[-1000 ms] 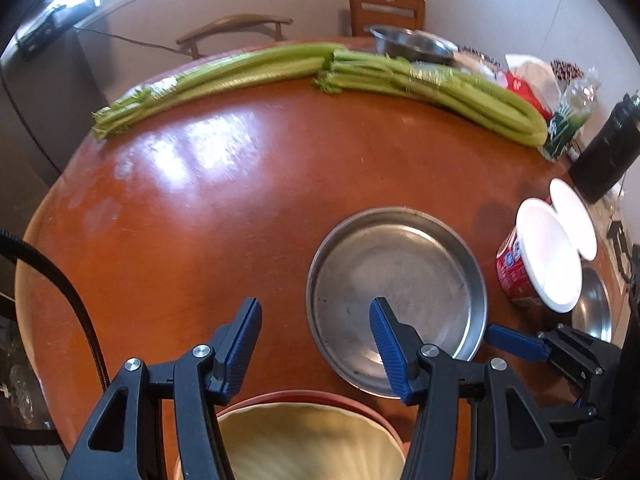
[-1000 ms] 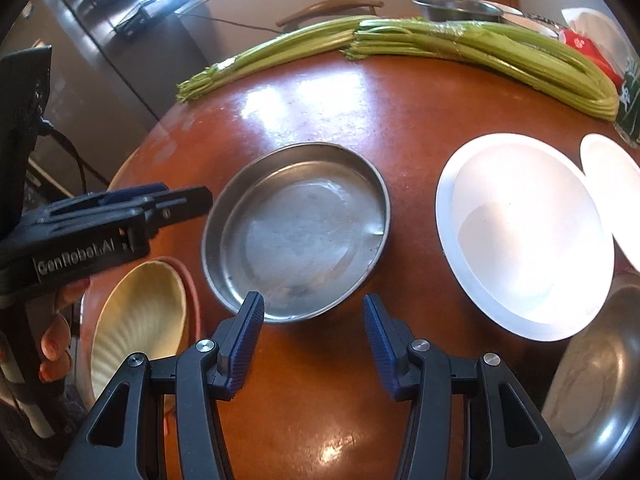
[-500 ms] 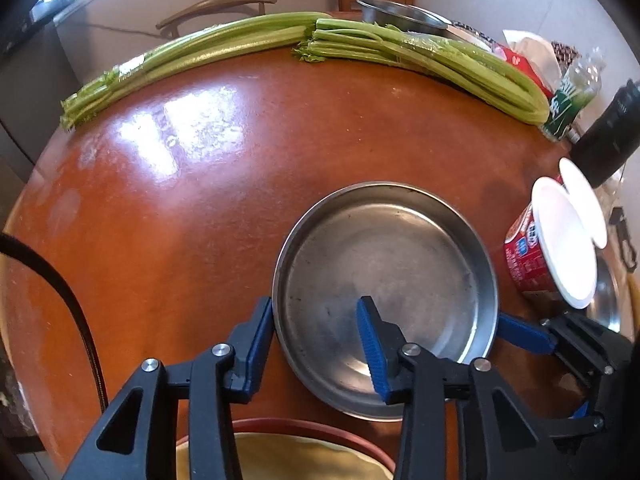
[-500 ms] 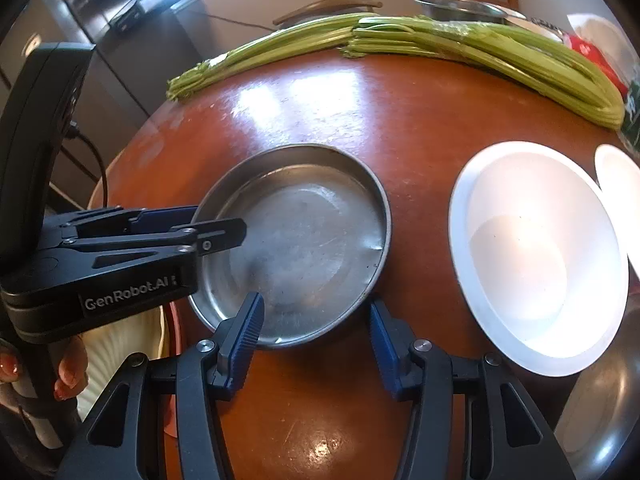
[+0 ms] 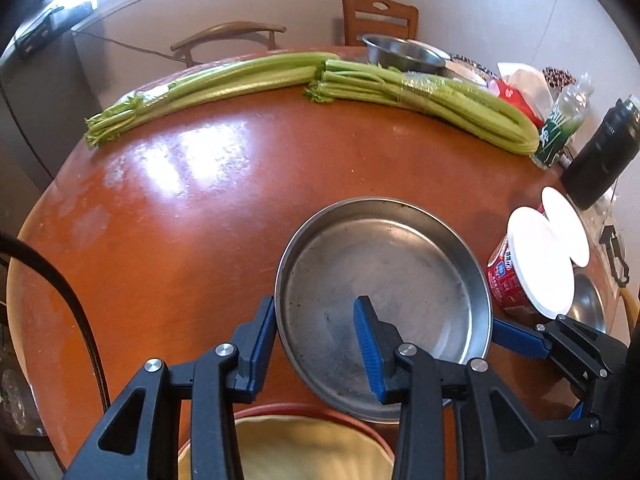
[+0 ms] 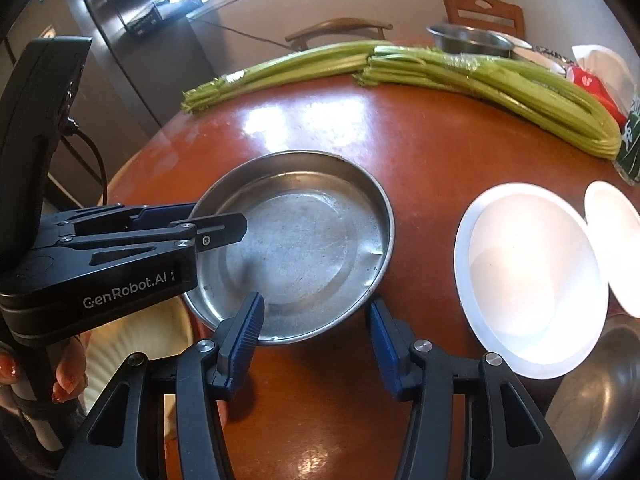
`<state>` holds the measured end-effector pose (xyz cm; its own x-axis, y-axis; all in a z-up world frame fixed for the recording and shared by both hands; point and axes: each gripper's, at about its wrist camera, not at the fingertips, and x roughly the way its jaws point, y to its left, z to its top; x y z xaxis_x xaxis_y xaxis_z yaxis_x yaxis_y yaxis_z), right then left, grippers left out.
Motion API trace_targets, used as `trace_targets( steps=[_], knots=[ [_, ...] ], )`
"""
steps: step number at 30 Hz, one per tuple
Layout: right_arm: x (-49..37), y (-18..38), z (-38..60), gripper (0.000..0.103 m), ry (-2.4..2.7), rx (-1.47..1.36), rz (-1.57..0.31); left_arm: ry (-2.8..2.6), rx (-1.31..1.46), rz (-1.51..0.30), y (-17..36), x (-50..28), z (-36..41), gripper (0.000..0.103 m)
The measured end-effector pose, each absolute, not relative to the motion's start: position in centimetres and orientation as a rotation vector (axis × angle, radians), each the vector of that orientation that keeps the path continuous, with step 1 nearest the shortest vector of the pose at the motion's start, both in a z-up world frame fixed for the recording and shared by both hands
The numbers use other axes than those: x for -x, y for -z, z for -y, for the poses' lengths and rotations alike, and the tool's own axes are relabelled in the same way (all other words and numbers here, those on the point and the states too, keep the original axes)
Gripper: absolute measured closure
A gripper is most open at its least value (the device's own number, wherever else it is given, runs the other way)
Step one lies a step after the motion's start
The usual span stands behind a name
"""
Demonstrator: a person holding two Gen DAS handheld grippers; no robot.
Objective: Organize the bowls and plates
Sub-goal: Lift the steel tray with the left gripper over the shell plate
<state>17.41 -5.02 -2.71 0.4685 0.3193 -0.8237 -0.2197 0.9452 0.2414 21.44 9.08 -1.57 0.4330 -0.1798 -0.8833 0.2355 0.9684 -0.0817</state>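
Observation:
A round steel plate (image 5: 380, 280) (image 6: 304, 240) lies near the middle of the red-brown table (image 5: 180, 220). My left gripper (image 5: 312, 308) (image 6: 224, 224) is shut across its left rim, one blue pad outside the wall and the other inside the plate. My right gripper (image 6: 316, 308) (image 5: 516, 336) stands open at the plate's near edge, with the rim between its fingers and neither pad pressing. A cream ribbed bowl (image 5: 288, 448) (image 6: 132, 344) sits in a red-rimmed dish under the left gripper. Two white-lined bowls (image 6: 532, 272) (image 5: 536, 264) stand to the right.
Long celery bunches (image 5: 280, 76) lie across the far side of the table. A steel bowl (image 5: 400, 54) sits behind them, with bags and a black bottle (image 5: 600, 160) at the right. Another steel dish (image 6: 600, 400) is at the near right. Two chairs stand beyond.
My left gripper moved forward from above the cream bowl to the steel plate's rim and closed on it. The right gripper edged closer to the plate's near rim.

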Motion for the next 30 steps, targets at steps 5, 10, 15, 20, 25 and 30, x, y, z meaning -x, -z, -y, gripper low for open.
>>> trace_targets(
  steps=[5, 10, 15, 20, 25, 30],
  knots=[
    [-16.7, 1.6, 4.3, 0.048, -0.36, -0.096, -1.008, 0.242, -0.017, -1.068, 0.1, -20.1, -10.4, 0.063],
    [-15.8, 0.1, 3.5, 0.048, -0.403, -0.085, -0.982, 0.22, 0.015, -1.036, -1.4, -18.6, -11.7, 0.063],
    [-14.9, -1.5, 2.1, 0.048, -0.449, -0.062, -0.953, 0.189, 0.032, -1.002, -2.9, -17.1, -12.9, 0.063],
    [-14.0, -3.0, 0.9, 0.048, -0.498, -0.047, -0.923, 0.155, 0.061, -0.964, -4.3, -15.2, -14.6, 0.063],
    [-13.3, -4.1, -0.4, 0.048, -0.54, -0.014, -0.893, 0.12, 0.074, -0.936, -5.5, -13.4, -15.9, 0.063],
    [-12.6, -4.8, -1.7, 0.048, -0.587, 0.023, -0.884, 0.084, 0.093, -0.915, -6.1, -12.1, -17.1, 0.063]
  ],
)
